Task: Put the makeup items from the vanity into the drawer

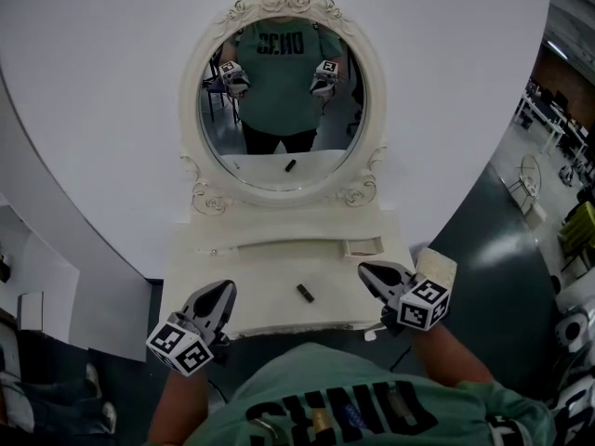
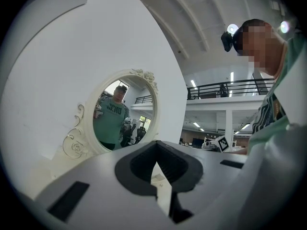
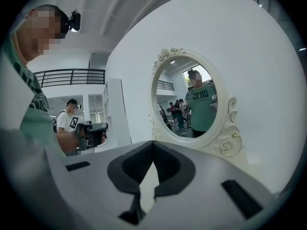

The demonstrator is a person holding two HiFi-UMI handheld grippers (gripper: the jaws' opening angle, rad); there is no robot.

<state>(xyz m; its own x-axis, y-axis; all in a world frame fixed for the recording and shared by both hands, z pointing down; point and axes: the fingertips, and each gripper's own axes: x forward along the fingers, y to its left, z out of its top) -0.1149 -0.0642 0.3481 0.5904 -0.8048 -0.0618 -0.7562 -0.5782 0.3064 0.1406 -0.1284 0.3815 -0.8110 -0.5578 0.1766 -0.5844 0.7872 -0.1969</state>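
A small dark makeup tube lies on the white vanity top, between my two grippers and apart from both. My left gripper hovers over the top's front left. It is shut and holds nothing, and its tips meet in the left gripper view. My right gripper is over the front right, also shut and empty, tips together. A small shallow drawer stands open at the back right of the top.
The oval ornate mirror rises behind the top and reflects the person, both grippers and the tube. A curved white wall backs the vanity. Dark floor drops away on both sides. The raised back shelf runs below the mirror.
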